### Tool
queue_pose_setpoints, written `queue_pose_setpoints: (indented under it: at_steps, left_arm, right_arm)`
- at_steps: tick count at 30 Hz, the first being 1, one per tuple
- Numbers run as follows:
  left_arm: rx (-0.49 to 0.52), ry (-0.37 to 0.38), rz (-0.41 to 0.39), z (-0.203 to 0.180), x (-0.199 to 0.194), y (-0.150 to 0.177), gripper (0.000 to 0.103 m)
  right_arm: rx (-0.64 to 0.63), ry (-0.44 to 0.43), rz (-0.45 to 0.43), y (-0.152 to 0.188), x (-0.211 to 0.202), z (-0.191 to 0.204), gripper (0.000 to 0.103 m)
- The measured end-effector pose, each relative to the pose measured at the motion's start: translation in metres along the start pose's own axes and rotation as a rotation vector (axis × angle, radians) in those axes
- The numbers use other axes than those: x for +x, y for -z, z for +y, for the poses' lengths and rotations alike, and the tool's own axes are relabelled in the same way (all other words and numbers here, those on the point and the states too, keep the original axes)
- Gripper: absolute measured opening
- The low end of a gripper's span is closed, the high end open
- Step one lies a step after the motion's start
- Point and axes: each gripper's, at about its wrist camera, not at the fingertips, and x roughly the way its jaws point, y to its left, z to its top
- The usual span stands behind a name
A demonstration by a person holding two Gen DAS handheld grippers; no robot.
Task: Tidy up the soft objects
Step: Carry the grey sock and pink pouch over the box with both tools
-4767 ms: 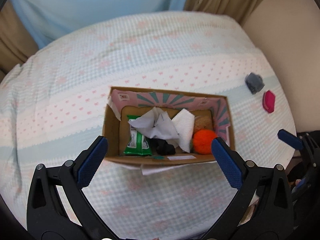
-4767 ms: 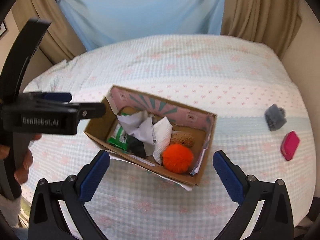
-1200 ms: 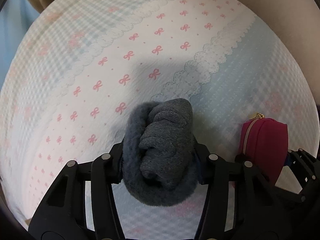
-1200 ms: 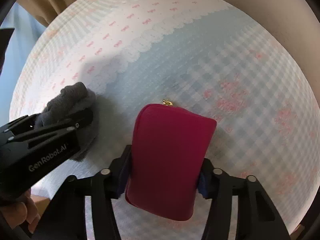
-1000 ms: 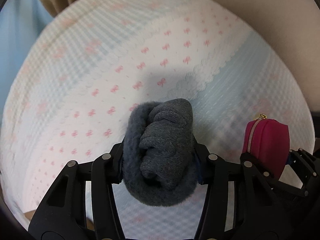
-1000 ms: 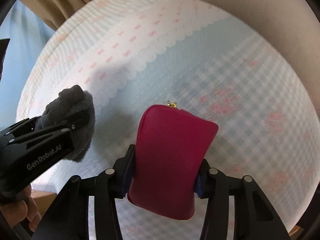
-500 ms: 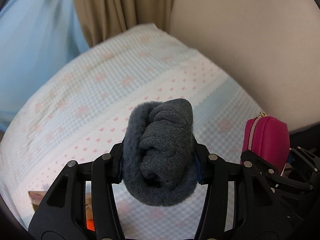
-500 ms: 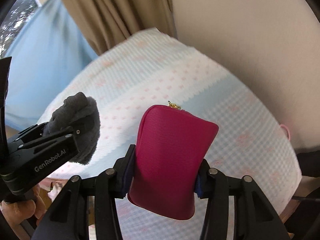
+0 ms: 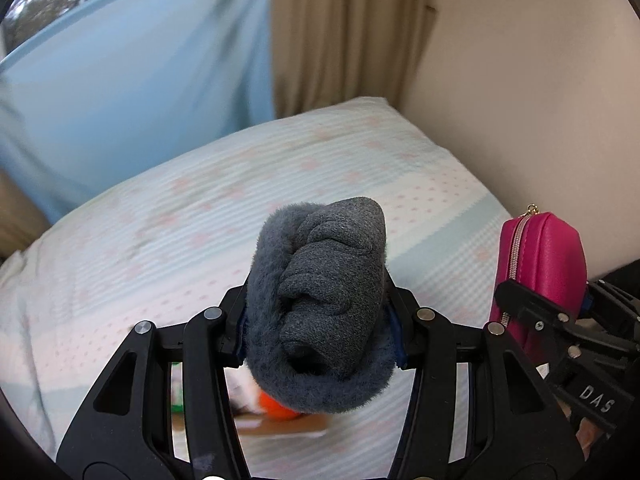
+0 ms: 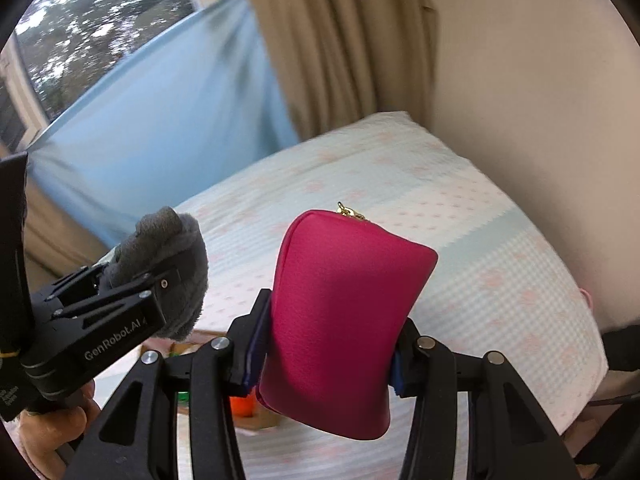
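My left gripper (image 9: 318,316) clamped the grey sock roll (image 9: 320,304) and my right gripper (image 10: 326,344) clamped the pink pouch (image 10: 340,316), both carried upright above the bed (image 9: 160,232), with the cardboard box (image 9: 280,426) low beneath my left fingers, nearer that hand.

In the right wrist view, white lettering reading "GenRobot.AI" runs along the black side of the left gripper (image 10: 154,276). In the left wrist view, the white letters "DAS" stand on the black body of the right gripper (image 9: 544,300), low at the right edge. No other writing can be read in either view.
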Motion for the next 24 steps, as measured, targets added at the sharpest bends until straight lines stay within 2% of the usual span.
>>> queue_pose_setpoints:
  at_steps: [5,10,16,19,24]
  left_arm:
    - [-0.041,-0.051,0.012,0.078,-0.014,0.035,0.047]
    - [-0.082,-0.101,0.064,0.145,-0.006,0.067,0.047]
    - [-0.157,-0.132,0.156,0.21,0.028,0.099,0.047]
    - [-0.198,-0.142,0.195,0.231,0.042,0.114,0.047]
    - [-0.24,-0.151,0.272,0.255,0.079,0.132,0.047]
  right_arm:
    - [-0.031,-0.05,0.003,0.021,0.01,0.065,0.044]
    - [-0.06,-0.085,0.051,0.035,0.039,0.12,0.044]
    - [-0.094,-0.124,0.174,0.053,0.096,0.171,0.044]
    - [-0.126,-0.117,0.258,0.061,0.135,0.189,0.044]
    - [-0.144,-0.112,0.4,0.074,0.19,0.197,0.044]
